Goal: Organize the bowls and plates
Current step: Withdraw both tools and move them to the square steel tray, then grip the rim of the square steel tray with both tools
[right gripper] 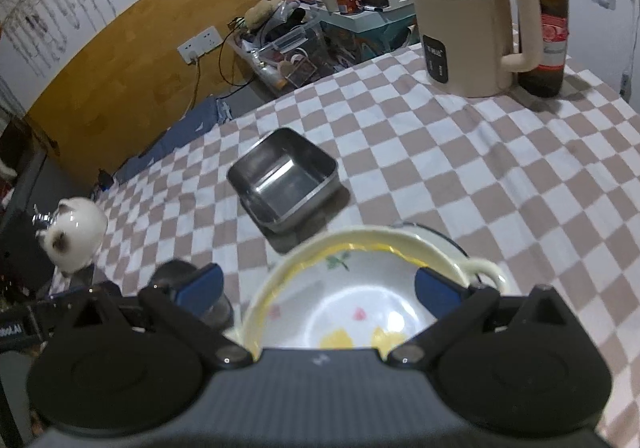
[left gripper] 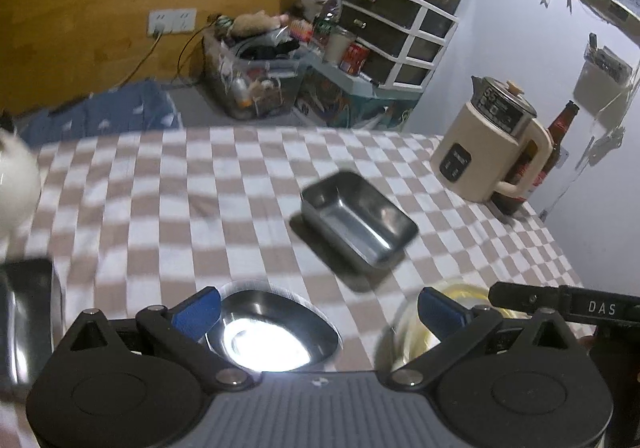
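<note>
Checked cloth covers the table [right gripper: 500, 176]. Both sets of fingers stand wide apart, holding nothing: the left fingers [left gripper: 319, 312] straddle one round steel bowl [left gripper: 272, 332], the right fingers [right gripper: 319, 286] one flowered bowl [right gripper: 340, 308]. One rectangular steel tray [right gripper: 283, 184] lies beyond the fingertips. A careless approach could tip a bowl.

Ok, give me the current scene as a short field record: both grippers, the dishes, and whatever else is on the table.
left gripper: open, nothing held, above a round steel bowl
right gripper: open, nothing held, above a painted ceramic bowl
middle of table: empty rectangular steel tray
far corner: cream electric kettle, brown beer bottle beside it
surface: checked tablecloth
left edge: white cat-shaped pot
</note>
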A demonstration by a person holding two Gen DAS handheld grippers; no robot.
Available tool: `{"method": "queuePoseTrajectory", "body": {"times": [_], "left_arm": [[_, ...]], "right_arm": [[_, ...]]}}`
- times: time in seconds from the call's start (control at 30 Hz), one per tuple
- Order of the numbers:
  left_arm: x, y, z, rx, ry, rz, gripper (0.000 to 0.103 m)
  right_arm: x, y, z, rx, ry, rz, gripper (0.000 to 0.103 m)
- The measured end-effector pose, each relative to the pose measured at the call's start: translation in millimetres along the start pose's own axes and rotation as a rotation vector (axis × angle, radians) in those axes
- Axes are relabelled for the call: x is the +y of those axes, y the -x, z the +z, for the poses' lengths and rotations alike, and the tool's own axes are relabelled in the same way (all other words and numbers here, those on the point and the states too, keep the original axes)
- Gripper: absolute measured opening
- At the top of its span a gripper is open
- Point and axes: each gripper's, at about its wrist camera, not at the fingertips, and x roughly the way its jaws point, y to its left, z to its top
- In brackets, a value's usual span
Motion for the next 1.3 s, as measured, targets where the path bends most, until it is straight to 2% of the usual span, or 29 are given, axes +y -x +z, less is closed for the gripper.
{"method": "queuePoseTrajectory", "body": {"times": [0.13, 0.43, 0.67, 0.8, 0.93, 1.0, 1.07, 1.17, 1.3], "left_arm": [[5, -25, 30, 0.011, -0.07, 0.004, 0.103], [11, -98, 83, 0.059, -0.199, -0.053, 0.101], [17, -161, 103, 0.126, -0.193, -0.111, 0.072], [21, -187, 106, 0.165, -0.175, -0.129, 0.064], [26, -202, 105, 0.191, -0.161, -0.147, 0.054], [28, -207, 104, 0.2, -0.15, -0.161, 0.049], [30, -210, 104, 0.209, -0.144, -0.165, 0.04], [30, -213, 103, 0.217, -0.142, -0.172, 0.028], [29, -214, 102, 0.23, -0.149, -0.184, 0.02]], "right_arm": [[6, -21, 18, 0.022, -0.074, 0.005, 0.101], [8, -72, 46, 0.055, -0.226, 0.004, 0.075], [11, -110, 60, 0.085, -0.266, -0.012, 0.06], [13, -124, 61, 0.125, -0.268, -0.016, 0.048], [14, -133, 60, 0.164, -0.262, -0.016, 0.043], [13, -136, 60, 0.17, -0.253, -0.035, 0.036], [10, -137, 60, 0.172, -0.259, -0.056, 0.021], [5, -136, 60, 0.16, -0.272, -0.065, 0.017], [4, -136, 66, 0.136, -0.25, -0.088, 0.012]]}}
